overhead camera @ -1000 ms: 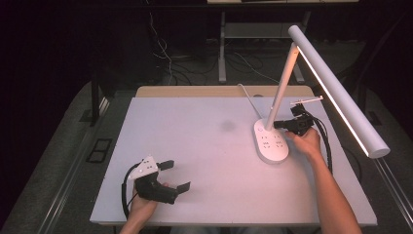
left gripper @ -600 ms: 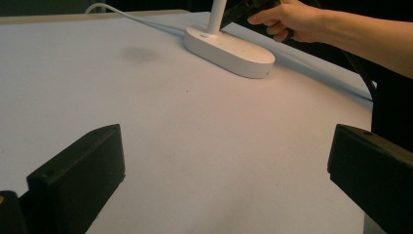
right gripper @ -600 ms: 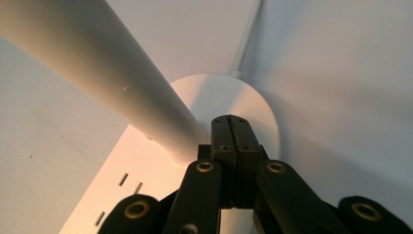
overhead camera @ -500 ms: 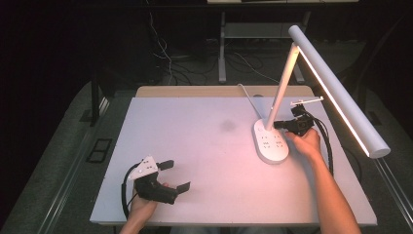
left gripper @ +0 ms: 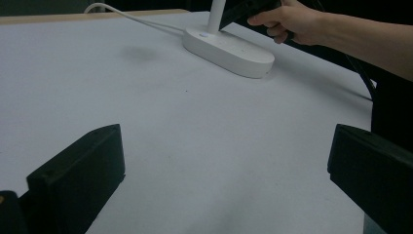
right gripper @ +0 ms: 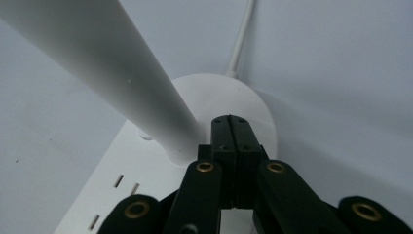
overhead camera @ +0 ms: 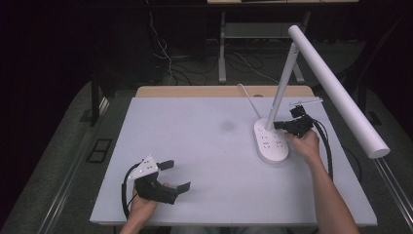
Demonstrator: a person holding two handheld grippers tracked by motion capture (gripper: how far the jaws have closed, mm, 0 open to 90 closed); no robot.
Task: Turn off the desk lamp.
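My right tool (overhead camera: pixel 278 125), jaws pressed together and empty, sits right by the lamp (overhead camera: pixel 271 142) pole's foot; my left tool (overhead camera: pixel 176 175), jaws wide, is far off.

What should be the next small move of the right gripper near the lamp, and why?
Probably press the tips gently down onto the lamp base beside its stem. The right gripper has its jaws shut together, holding nothing, right over the base at the stem's foot. The left gripper rests open, far away.
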